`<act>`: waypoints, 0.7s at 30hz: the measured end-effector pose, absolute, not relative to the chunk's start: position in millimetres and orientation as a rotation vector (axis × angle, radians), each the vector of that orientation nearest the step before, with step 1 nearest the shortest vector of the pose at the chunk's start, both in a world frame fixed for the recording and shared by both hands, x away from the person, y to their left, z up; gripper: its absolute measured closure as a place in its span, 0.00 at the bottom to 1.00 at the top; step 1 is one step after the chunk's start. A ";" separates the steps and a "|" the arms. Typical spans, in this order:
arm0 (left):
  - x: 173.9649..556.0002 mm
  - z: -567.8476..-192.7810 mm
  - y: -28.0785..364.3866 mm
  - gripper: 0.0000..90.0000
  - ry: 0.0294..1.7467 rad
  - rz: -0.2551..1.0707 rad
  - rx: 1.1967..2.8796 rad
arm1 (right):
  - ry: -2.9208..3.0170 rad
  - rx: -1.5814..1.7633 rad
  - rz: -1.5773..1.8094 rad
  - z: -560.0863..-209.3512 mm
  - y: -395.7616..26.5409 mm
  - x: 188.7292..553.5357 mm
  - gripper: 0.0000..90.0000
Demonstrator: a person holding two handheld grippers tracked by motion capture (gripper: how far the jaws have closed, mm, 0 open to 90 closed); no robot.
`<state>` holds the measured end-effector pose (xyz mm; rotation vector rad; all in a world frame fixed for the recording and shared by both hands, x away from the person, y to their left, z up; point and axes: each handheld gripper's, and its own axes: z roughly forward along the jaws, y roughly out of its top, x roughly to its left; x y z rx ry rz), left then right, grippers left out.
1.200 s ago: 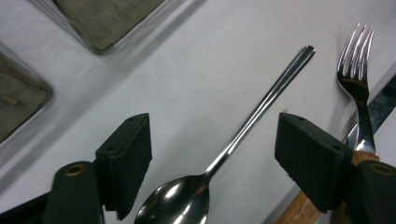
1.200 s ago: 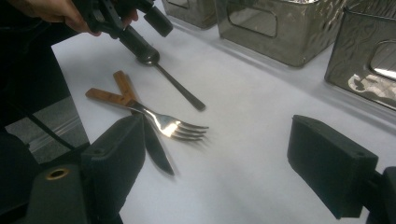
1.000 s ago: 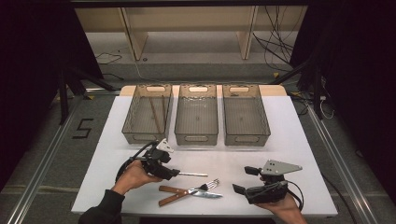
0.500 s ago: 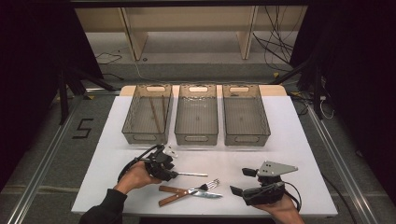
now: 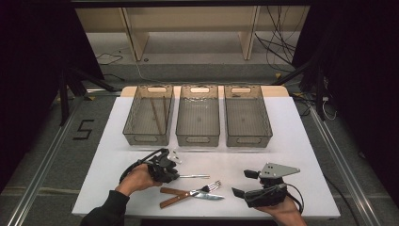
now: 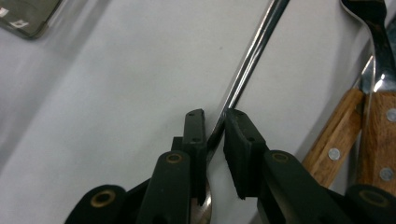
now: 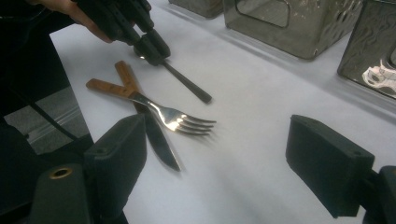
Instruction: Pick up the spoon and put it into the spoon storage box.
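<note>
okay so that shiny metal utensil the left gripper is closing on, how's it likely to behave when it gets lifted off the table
The metal utensil looks rigid, so it probably won't bend. Its handle is thin and polished, so it may slip or pivot between the left gripper pads, whose jaws have just been closing around it. It is gripped near its wider end, so the long handle might dip on lifting.

A slim steel spoon (image 6: pixel 247 65) lies flat on the table.

Brown-handled fork (image 5: pixel 190 193), white table (image 5: pixel 306 155)
</note>
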<state>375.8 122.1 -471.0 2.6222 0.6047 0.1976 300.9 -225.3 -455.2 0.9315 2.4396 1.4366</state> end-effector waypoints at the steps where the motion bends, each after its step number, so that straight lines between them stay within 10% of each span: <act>1: 375.7 -470.8 122.6 0.88 0.586 0.197 2.630 | 2.439 0.932 1.436 -455.3 -225.4 301.0 0.24; 21: 368.4 -466.8 121.2 0.94 0.487 0.211 2.676 | 2.429 0.940 1.430 -454.3 -227.1 301.0 0.24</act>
